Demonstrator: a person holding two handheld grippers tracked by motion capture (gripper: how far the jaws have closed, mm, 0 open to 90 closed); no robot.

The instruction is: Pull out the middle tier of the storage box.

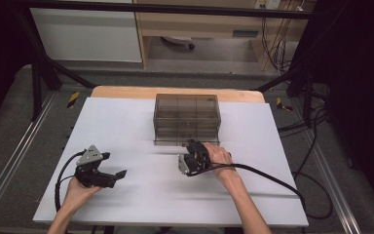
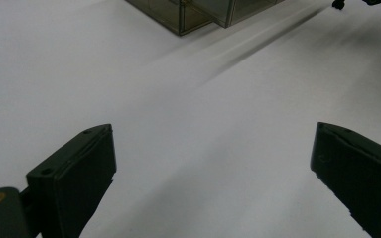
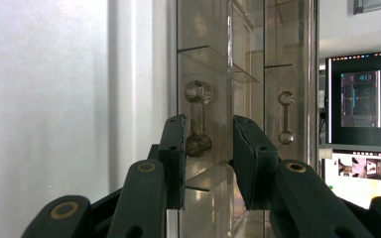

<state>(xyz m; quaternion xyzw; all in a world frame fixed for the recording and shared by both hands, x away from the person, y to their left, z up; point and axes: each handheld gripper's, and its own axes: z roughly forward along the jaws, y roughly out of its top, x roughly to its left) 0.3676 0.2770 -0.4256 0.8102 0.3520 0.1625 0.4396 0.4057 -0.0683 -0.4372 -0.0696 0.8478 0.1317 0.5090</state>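
A smoky see-through drawer box (image 1: 186, 118) stands at the far middle of the white table (image 1: 126, 126). My right gripper (image 1: 194, 146) is turned on its side right at the box's front, low down. In the right gripper view its jaws (image 3: 209, 148) straddle the clear bar handle (image 3: 197, 119) of the lowest drawer; the handle lies against one pad, with a gap to the other. A second handle (image 3: 285, 118) sits one drawer higher. My left gripper (image 1: 113, 165) rests at the near left, open wide (image 2: 213, 163) over bare table, with a corner of the box (image 2: 198, 12) far ahead.
The right gripper's cable (image 1: 272, 178) trails across the table to its right edge. A lit monitor (image 3: 359, 96) shows beyond the box. Black frame legs and loose cables (image 1: 316, 122) stand off the table's right side.
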